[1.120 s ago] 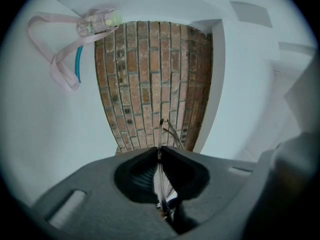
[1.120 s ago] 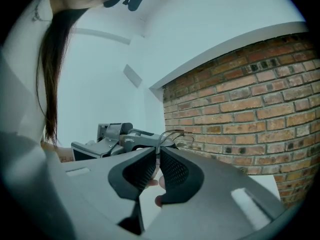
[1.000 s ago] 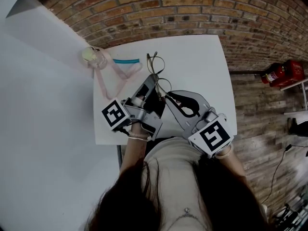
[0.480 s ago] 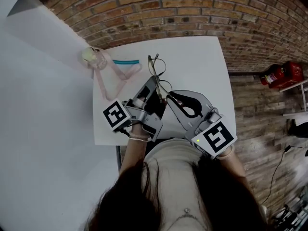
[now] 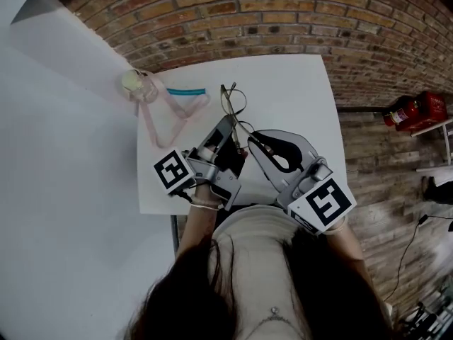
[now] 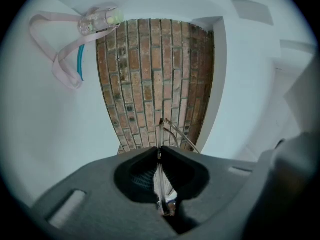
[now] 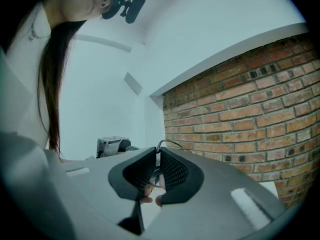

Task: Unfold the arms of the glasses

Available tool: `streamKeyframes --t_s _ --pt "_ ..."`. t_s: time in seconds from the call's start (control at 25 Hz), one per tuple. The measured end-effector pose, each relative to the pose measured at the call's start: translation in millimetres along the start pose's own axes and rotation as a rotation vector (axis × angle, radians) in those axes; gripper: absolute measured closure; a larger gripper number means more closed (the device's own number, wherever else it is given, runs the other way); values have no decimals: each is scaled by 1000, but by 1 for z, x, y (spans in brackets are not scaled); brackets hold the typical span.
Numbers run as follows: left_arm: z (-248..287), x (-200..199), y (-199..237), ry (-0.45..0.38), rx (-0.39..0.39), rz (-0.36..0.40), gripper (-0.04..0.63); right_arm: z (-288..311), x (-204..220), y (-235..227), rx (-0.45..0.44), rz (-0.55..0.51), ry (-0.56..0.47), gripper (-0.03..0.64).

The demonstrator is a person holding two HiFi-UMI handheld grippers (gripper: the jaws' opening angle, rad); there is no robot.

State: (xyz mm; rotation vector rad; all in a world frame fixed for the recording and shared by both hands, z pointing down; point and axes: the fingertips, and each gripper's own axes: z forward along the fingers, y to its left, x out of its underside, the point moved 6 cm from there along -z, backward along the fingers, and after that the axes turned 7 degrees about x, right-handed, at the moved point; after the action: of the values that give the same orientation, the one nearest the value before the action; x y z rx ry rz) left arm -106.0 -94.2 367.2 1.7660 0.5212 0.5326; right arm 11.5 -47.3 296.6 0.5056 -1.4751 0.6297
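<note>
Right gripper (image 5: 250,140) swung outward, gripping glasses (image 5: 233,100) alongside left gripper (image 5: 229,122).

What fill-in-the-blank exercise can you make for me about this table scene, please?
The left gripper and the right gripper are both shut on the ___.
The small bottle has a ___ strap.
The table stands on a floor of ___.
Missing words: glasses, pink, brick.
</note>
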Motion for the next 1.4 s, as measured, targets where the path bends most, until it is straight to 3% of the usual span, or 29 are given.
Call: streamKeyframes --t_s 0.24,1.08,1.4 --pt "0 1 2 9 2 -5 569 2 -11 -1 2 8 -54 584" --pt "-1 7 0 29 1 1 569 -2 -26 -9 38 -13 -64 584" --pt "0 9 2 38 -1 -5 569 2 -40 -11 29 -9 -136 584"
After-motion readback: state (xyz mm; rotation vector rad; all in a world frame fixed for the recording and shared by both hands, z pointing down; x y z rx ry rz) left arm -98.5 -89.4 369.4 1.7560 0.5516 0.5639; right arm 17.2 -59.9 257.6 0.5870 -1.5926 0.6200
